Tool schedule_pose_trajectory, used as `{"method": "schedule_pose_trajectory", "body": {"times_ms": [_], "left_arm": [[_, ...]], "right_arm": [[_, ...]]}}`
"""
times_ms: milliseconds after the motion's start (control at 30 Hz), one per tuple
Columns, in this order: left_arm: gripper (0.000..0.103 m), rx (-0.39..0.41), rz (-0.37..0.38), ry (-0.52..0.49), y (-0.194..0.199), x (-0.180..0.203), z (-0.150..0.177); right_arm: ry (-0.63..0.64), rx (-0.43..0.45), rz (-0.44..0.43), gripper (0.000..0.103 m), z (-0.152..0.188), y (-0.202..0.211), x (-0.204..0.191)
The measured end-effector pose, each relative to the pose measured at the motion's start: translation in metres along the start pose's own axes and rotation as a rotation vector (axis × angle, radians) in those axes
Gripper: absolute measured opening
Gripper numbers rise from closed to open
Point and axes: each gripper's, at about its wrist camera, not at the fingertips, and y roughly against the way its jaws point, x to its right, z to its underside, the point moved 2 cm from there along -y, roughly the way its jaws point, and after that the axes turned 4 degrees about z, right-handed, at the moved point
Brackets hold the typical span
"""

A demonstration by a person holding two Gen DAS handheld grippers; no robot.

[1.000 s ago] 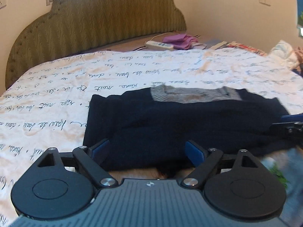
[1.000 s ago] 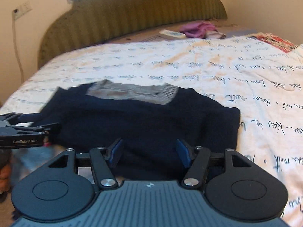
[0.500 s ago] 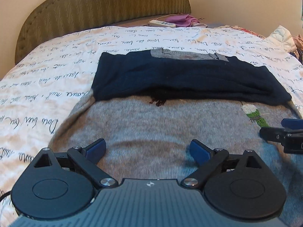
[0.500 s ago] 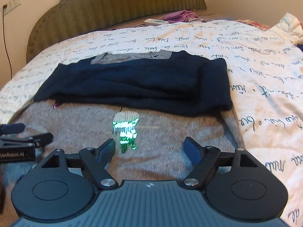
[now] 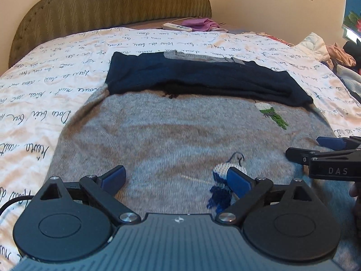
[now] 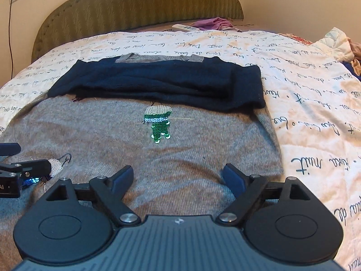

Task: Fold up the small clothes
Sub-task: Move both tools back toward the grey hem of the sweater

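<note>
The left hand-held gripper (image 5: 176, 180) hovers low over the near part of a grey sweater (image 5: 171, 140), its blue-padded fingers (image 5: 112, 178) spread wide with nothing between them. A blue sequin figure (image 5: 220, 192) on the knit sits just beside its right-hand finger. The right hand-held gripper (image 6: 178, 176) is likewise spread wide and holds nothing, poised above the same sweater's near edge; in the left wrist view it enters from the right border (image 5: 325, 155), level with the cloth.

The grey sweater lies flat on the bed (image 6: 315, 94), front up, with a green sequin figure (image 6: 159, 122) near its middle. Its navy sleeves (image 6: 162, 85) are folded across the chest in a dark band, and the grey collar (image 6: 158, 58) shows just beyond that band.

The bed carries a cream quilt printed with dark cursive script. Behind it stands a scalloped olive headboard (image 6: 140, 4). A white remote (image 6: 185, 27) and a purple cloth (image 6: 214, 23) lie side by side past the head of the quilt, and a heap of pale clothes (image 6: 336, 43) sits at the right edge.
</note>
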Motion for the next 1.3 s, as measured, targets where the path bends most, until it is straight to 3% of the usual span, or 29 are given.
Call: {"method": "schedule_pose_trajectory", "body": {"times_ms": [200, 467, 1300], "left_arm": [[0.099, 0.001, 0.032, 0.011, 0.012, -0.005, 0.011], [0.100, 0.010, 0.124, 0.105, 0.027, -0.022, 0.018], [0.100, 0.015, 0.215, 0.154, 0.063, -0.038, 0.047]], "right_arm": [[0.004, -0.006, 0.008, 0.093, 0.012, 0.009, -0.003], [0.002, -0.001, 0.008, 0.093, 0.022, 0.020, -0.004], [0.026, 0.018, 0.009, 0.094, 0.036, 0.035, -0.007]]}}
